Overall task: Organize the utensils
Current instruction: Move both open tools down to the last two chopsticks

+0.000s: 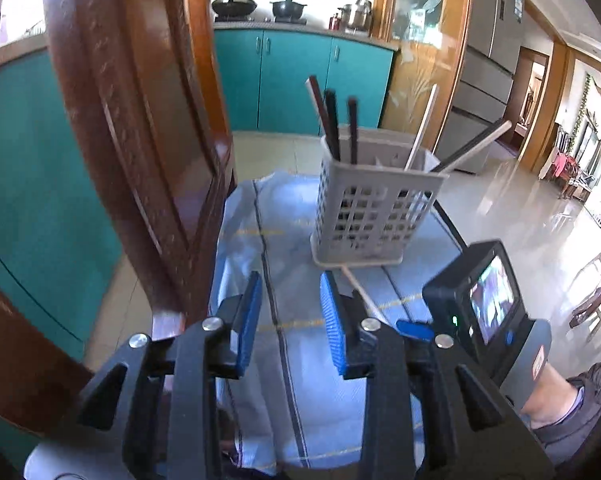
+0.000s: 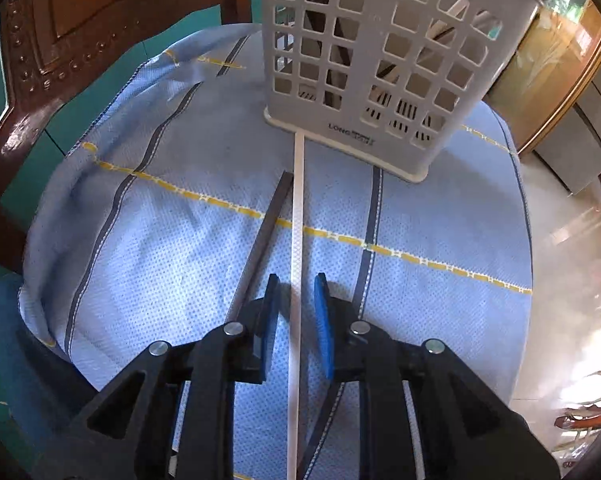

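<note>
Only the right view catches the dark chopstick (image 2: 260, 240) beside the white chopstick (image 2: 298, 220), which the right gripper (image 2: 297, 304) straddles, jaws parted. The left gripper (image 1: 290, 312) hangs wide, holding nothing. The basket (image 1: 374, 200) holds chopsticks (dark and white).

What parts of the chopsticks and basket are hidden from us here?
- White chopstick: near end cut off by the right wrist view's bottom edge.
- Dark chopstick: near end hidden behind the right gripper.
- Basket: top cut off in the right wrist view.
- Chopsticks in the basket: lower ends hidden by its wall.
</note>
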### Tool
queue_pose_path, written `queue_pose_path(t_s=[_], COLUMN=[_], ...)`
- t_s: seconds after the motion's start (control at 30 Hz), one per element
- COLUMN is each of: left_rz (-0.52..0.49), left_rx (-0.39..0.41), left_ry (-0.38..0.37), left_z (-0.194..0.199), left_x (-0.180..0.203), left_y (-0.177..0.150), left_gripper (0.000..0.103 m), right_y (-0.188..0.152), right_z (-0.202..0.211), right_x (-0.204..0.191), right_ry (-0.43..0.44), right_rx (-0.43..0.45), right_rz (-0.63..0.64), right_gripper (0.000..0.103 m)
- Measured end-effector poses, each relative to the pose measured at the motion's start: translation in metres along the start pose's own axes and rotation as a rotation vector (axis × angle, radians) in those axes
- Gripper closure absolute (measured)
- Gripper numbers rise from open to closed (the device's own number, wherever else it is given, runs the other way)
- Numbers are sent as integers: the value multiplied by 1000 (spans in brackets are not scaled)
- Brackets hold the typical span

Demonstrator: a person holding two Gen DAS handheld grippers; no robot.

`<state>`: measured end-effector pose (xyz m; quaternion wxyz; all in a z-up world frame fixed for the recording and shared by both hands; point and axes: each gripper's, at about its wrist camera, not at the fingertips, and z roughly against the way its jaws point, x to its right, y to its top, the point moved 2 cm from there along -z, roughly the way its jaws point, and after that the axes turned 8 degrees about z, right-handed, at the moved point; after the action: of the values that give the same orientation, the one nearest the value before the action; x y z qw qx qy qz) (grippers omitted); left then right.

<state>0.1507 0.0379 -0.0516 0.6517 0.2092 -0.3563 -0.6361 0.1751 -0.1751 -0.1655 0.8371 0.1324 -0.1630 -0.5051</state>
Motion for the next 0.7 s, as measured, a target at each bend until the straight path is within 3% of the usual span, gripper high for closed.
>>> queue_pose_path(t_s=[0.03, 0.1, 0.23, 0.5, 0.7], left_rz=[7, 5, -13, -57, -63], left_rx=[-8, -12, -10, -83, -137], left_ry=[-1, -5, -22, -54, -56], left_z=[-1, -2, -1, -17, -28], left_x=[-2, -2, 4, 23, 30], left_y=[0, 1, 0, -10, -25], left_gripper=[72, 72, 71, 70, 62], right_y=[0, -1, -17, -56, -63], right_z=[0, 0, 3, 16, 16], right_x=[1, 1, 11, 41, 56], right_ry=[4, 29, 35, 12, 36], right_rx=[-1, -3, -19, -67, -63], right_rz=[-12, -39, -103, -250, -345], right_gripper=[85, 97, 97, 97, 95])
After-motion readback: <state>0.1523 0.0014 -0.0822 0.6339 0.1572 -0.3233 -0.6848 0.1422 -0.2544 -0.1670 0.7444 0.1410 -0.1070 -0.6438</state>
